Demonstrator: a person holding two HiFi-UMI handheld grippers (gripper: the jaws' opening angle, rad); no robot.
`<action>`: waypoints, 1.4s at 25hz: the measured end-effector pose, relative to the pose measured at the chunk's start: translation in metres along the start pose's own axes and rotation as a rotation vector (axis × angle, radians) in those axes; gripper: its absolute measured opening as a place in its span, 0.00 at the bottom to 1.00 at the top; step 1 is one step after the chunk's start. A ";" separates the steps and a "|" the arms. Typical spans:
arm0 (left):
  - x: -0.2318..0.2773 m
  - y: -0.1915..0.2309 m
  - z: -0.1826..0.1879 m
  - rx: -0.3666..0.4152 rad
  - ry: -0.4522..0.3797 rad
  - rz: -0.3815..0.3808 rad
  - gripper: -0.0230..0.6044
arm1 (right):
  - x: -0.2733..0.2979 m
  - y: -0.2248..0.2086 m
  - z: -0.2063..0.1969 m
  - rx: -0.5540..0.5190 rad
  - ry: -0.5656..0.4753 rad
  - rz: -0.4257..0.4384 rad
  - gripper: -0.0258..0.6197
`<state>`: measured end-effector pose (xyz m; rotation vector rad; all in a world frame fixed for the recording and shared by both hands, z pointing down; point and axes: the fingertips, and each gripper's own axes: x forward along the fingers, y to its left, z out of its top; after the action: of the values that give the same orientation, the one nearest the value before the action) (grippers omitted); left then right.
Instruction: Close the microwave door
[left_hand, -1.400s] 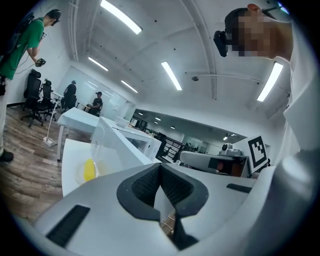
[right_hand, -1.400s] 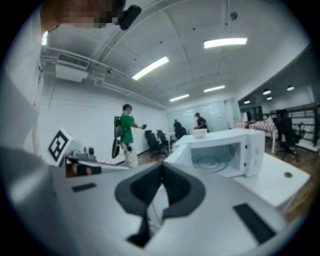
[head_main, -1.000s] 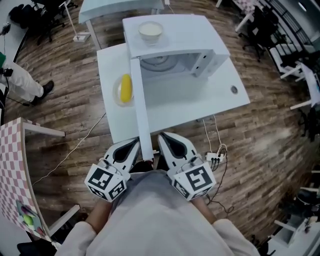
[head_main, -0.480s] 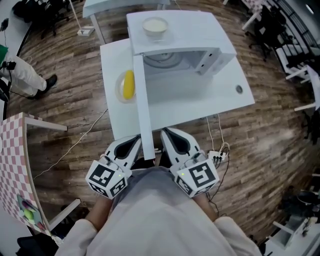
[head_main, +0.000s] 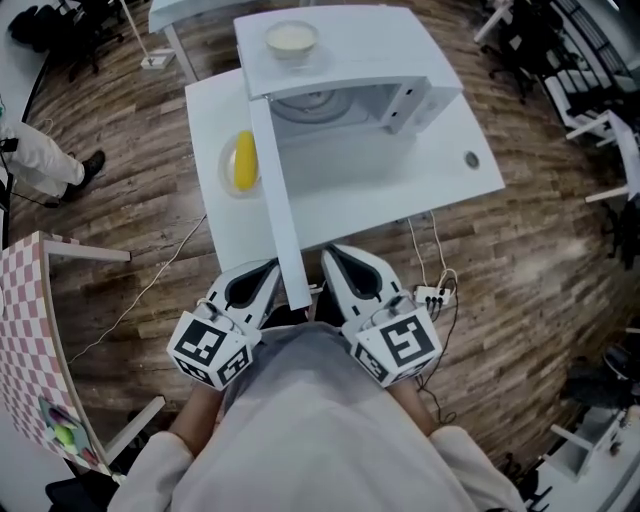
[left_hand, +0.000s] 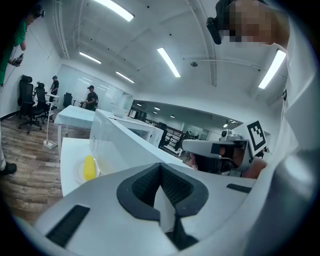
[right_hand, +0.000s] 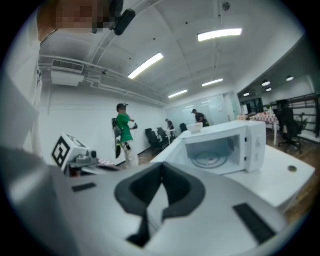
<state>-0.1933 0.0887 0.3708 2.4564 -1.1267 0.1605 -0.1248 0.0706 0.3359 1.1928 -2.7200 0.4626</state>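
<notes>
White microwave stands on a white table with its cavity facing the person and the glass turntable showing inside. The microwave door is wide open. It is hinged at the cavity's left edge and stands out roughly square to the front, so from the head view it reads as a long thin strip. Its long axis runs from the hinge straight back toward the person, and its free end reaches past the near table edge.

That free end lies between the two tools. The left tool is just beside it on the left and the right tool just beside it on the right. I cannot tell whether either one touches the door.

In the left gripper view the left tool has its jaws brought together with nothing between them, and the door slants away ahead of its tip. In the right gripper view the right tool also has its jaws together on nothing, with the open cavity ahead and to the right.

A pale bowl sits on top of the microwave. Left of the door, a plate on the table holds a yellow oblong food item. A white power strip lies on the wooden floor near the right tool.
</notes>
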 end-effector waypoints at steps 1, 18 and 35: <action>0.001 -0.001 0.000 0.001 0.002 -0.003 0.06 | -0.001 -0.002 0.000 0.002 0.000 -0.005 0.08; 0.023 -0.012 0.004 0.015 0.027 -0.044 0.06 | -0.012 -0.024 0.006 0.033 -0.022 -0.039 0.08; 0.051 -0.025 0.007 0.007 0.050 -0.088 0.06 | -0.022 -0.057 0.004 0.047 -0.010 -0.090 0.08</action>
<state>-0.1413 0.0650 0.3701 2.4889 -0.9970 0.1985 -0.0675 0.0482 0.3392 1.3267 -2.6636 0.5132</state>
